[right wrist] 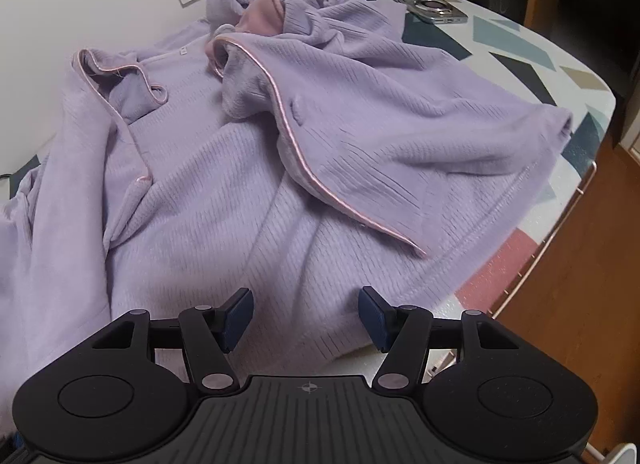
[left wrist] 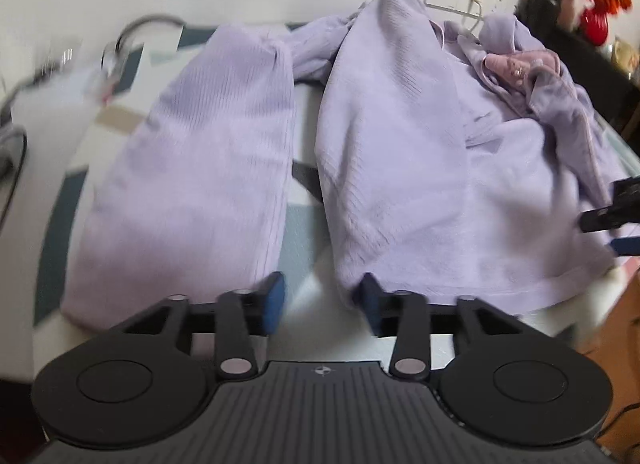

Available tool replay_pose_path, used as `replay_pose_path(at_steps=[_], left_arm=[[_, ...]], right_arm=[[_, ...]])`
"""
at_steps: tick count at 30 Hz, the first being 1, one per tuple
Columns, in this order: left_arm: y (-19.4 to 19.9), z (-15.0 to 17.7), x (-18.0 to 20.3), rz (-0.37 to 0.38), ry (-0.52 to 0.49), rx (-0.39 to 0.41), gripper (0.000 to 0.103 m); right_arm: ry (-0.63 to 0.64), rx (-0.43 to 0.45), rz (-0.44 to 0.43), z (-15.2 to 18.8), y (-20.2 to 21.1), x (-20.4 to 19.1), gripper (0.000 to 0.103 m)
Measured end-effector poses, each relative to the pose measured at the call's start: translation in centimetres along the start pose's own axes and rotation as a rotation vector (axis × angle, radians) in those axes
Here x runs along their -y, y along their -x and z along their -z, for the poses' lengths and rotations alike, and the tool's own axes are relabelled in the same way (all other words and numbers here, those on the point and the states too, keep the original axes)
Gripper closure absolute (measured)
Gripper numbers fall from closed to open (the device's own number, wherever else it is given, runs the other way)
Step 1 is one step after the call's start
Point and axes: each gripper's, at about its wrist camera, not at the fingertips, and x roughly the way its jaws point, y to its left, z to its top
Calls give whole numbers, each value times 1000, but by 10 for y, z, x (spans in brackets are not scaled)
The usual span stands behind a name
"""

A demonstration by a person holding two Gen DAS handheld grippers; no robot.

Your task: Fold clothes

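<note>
left claw [left wrist: 320, 304] stood open, empty, at the near hem of a lilac top [left wrist: 400, 144]; right claw [right wrist: 306, 318] open over it on the worktop [right wrist: 560, 64].

left hand-held gripper [left wrist: 322, 300] agape, right hand-held gripper [right wrist: 306, 314] agape

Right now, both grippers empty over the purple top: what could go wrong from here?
1. The top hangs over the table edge; a tug could slide it off.
2. The phone lies by its far sleeve; dragging fabric may sweep it.
3. The left gripper sits over the gap between fabric pieces and may grab nothing.
</note>
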Motion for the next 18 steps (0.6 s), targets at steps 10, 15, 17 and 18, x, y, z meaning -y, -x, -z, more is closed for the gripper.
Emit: replay_pose_path(at_steps=[10, 15, 17, 18], left_arm=[[-16, -12, 18, 16, -82, 61, 93], [13, -8, 15, -28, -39, 114, 94], [27, -1, 11, -43, -1, 121, 94], [34, 4, 10, -51, 17, 120, 94]], right_arm=[[-147, -28, -3, 11, -2, 43, 48], [-145, -26, 4, 8, -5, 46, 47], [-143, -36, 7, 5, -5, 46, 47], [-140, -36, 3, 4, -5, 46, 49]])
